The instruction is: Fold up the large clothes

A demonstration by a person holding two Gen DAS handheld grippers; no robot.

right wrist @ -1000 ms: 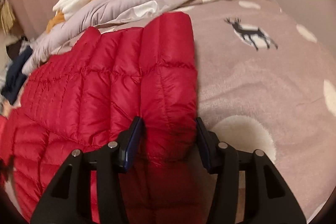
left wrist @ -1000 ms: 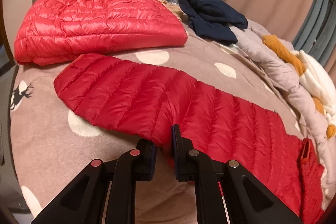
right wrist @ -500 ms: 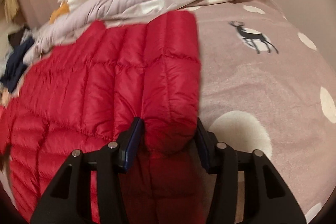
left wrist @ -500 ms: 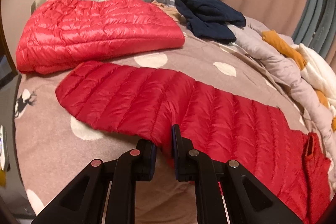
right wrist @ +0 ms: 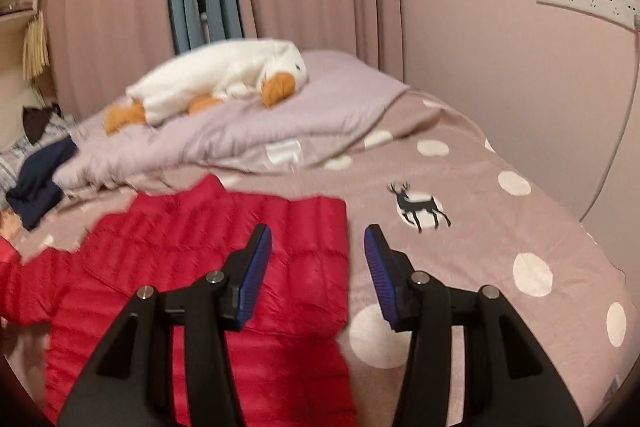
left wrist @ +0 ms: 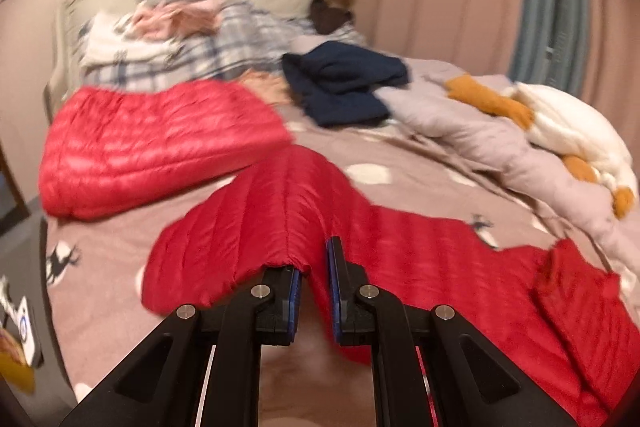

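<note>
Left tongs point(left wrist: 314, 269) pinch red down jacket point(left wrist: 400, 247) – right tongs point(right wrist: 318, 259) gape, empty.

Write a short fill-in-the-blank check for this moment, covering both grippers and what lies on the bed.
1. The left gripper is shut on the edge of the ____ down jacket.
2. The right gripper holds ____ between its pads.
3. The white plush toy has an ____ beak.
4. The bedspread is printed with white dots and a dark ____.

Missing words: red; nothing; orange; deer
</note>
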